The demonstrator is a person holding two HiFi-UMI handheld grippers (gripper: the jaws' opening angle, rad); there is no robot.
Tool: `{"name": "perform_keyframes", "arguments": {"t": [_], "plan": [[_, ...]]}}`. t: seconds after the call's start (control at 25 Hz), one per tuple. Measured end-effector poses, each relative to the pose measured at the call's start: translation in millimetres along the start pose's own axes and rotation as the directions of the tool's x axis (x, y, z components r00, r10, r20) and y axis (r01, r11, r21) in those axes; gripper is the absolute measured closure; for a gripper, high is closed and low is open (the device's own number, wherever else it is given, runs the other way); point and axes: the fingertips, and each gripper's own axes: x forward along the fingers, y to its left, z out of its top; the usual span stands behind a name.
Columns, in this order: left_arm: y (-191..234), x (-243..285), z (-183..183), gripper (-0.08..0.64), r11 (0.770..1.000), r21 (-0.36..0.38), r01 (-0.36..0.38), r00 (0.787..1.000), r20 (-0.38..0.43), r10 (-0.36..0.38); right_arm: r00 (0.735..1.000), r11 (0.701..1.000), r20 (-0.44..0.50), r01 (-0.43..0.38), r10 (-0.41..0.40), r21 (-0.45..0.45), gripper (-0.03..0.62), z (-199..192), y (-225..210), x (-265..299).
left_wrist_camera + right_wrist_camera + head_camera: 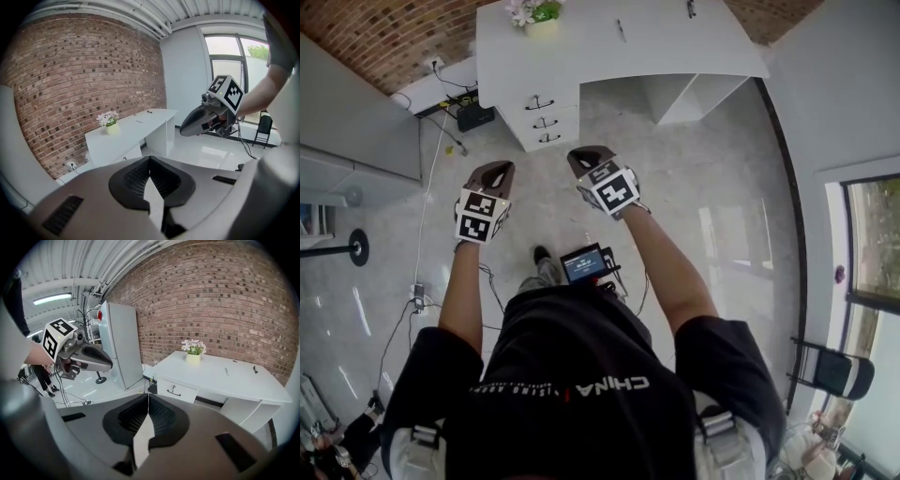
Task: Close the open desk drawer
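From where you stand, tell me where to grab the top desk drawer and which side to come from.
Take the dark curved handle at the middle of the front of the top drawer, coming straight at that front from the side that faces you. It alone stands proud of the flat white face and runs level, so jaws set one above, one below should fit.

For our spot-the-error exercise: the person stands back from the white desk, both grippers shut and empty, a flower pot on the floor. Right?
No. The flower pot stands on the desk top, not the floor, as the right gripper view shows. The left gripper and right gripper are indeed shut, empty, back from the desk.
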Motion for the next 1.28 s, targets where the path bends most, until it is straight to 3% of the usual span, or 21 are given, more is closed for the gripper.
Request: {"name": "perform_keyframes", "arguments": {"t": [0.36,0.72,0.92,1.28], "plan": [[-60,-38,-37,0.548,0.998,-0.039,-0.046,0.998,-0.041,0.044,0.996,0.996,-0.033,-0.08,0.079,-0.033,0.577,-44,43,-27],[-103,-95,-53,0.548,0.996,-0.028,-0.085,0.996,0.001,0.085,0.998,0.996,-0.01,-0.061,0.06,-0.063,0.577,-67,97,-76],[-166,-149,-75,0.548,0.996,-0.02,-0.085,0.996,0.024,0.085,0.999,0.996,0.004,-0.047,0.048,-0.077,0.577,-102,155,-130],[-310,-239,-143,0.548,0.999,-0.006,-0.035,0.999,0.0,0.035,0.999,0.998,-0.017,-0.043,0.042,-0.039,0.577,-212,269,-233]]}}
